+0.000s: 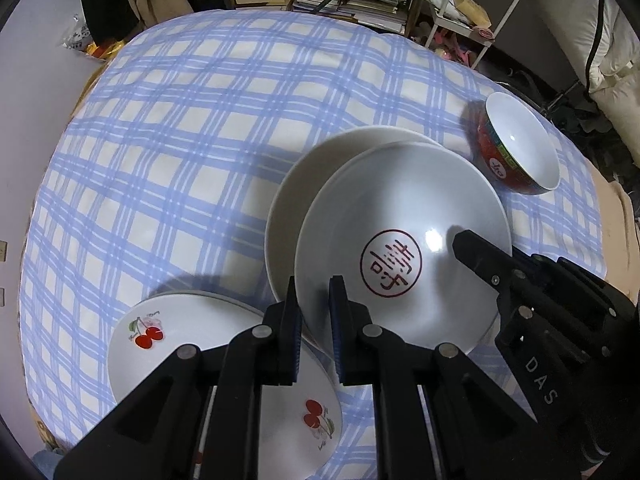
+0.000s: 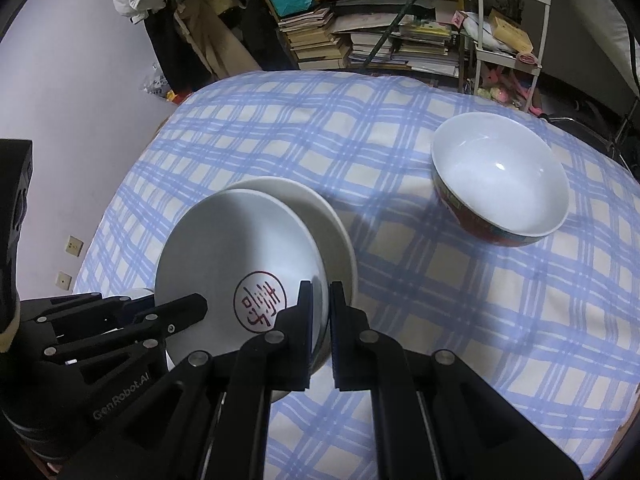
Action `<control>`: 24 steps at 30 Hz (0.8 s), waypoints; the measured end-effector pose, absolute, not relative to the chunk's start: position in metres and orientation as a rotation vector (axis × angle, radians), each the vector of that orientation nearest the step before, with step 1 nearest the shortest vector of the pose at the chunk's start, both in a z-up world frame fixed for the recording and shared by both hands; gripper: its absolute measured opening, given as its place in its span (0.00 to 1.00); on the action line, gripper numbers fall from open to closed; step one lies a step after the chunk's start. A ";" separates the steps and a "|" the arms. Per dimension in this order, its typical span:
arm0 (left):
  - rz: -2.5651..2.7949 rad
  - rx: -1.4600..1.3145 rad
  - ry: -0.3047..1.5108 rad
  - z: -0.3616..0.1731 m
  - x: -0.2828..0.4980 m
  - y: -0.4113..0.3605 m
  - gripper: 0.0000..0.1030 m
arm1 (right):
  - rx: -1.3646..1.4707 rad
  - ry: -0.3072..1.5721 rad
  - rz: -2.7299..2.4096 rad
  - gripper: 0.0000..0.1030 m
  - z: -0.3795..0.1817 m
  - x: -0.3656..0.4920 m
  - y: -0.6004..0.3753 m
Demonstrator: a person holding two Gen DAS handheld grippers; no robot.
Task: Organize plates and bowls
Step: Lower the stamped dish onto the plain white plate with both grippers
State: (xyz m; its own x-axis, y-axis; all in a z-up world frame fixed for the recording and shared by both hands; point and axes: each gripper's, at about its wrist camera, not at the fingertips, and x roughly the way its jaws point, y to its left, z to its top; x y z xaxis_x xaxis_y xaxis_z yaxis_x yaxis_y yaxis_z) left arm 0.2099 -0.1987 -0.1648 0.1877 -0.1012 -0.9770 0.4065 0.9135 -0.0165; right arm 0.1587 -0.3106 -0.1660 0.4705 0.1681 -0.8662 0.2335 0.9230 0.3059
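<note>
Both grippers (image 1: 314,312) (image 2: 321,316) pinch the stamped plate (image 1: 404,240); next set it on the plain plate (image 1: 304,176) at 11 o'clock.

You had glossy, smooth glazed ceramic in the red-stamped plate (image 1: 404,248), the cherry plate (image 1: 168,344) and the red-sided bowl (image 2: 500,184). The checked tablecloth (image 1: 180,140) looked soft, matt woven cloth; both grippers were matt black plastic.
</note>
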 end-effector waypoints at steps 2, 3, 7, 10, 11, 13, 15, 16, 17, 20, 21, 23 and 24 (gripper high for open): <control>-0.362 0.270 1.339 -0.166 0.211 -0.199 0.12 | 0.402 1.089 -0.040 0.09 -0.167 0.159 -0.309; -0.362 0.271 1.340 -0.166 0.211 -0.199 0.12 | 0.388 1.087 -0.041 0.09 -0.167 0.159 -0.308; -0.363 0.270 1.341 -0.167 0.212 -0.197 0.12 | 0.345 1.082 -0.043 0.09 -0.167 0.161 -0.304; -0.362 0.264 1.340 -0.168 0.213 -0.196 0.12 | 0.318 1.073 -0.040 0.09 -0.166 0.162 -0.303; -0.363 0.264 1.339 -0.168 0.213 -0.196 0.12 | 0.310 1.071 -0.040 0.09 -0.166 0.162 -0.302; -0.363 0.266 1.337 -0.168 0.211 -0.197 0.12 | 0.288 1.063 -0.043 0.09 -0.165 0.163 -0.301; -0.364 0.266 1.335 -0.168 0.210 -0.197 0.12 | 0.269 1.057 -0.044 0.10 -0.165 0.163 -0.299; -0.364 0.264 1.335 -0.168 0.210 -0.197 0.12 | 0.264 1.053 -0.045 0.12 -0.165 0.164 -0.299; -0.364 0.263 1.334 -0.168 0.210 -0.196 0.12 | 0.261 1.050 -0.046 0.12 -0.165 0.164 -0.299; -0.363 0.266 1.332 -0.166 0.209 -0.196 0.12 | 0.262 1.042 -0.049 0.12 -0.165 0.164 -0.299; -0.364 0.267 1.331 -0.165 0.209 -0.197 0.12 | 0.266 1.041 -0.048 0.12 -0.165 0.165 -0.300; -0.363 0.276 1.326 -0.163 0.209 -0.197 0.12 | 0.270 1.038 -0.044 0.12 -0.165 0.165 -0.300; -0.363 0.281 1.321 -0.160 0.209 -0.197 0.12 | 0.269 1.036 -0.043 0.12 -0.165 0.166 -0.300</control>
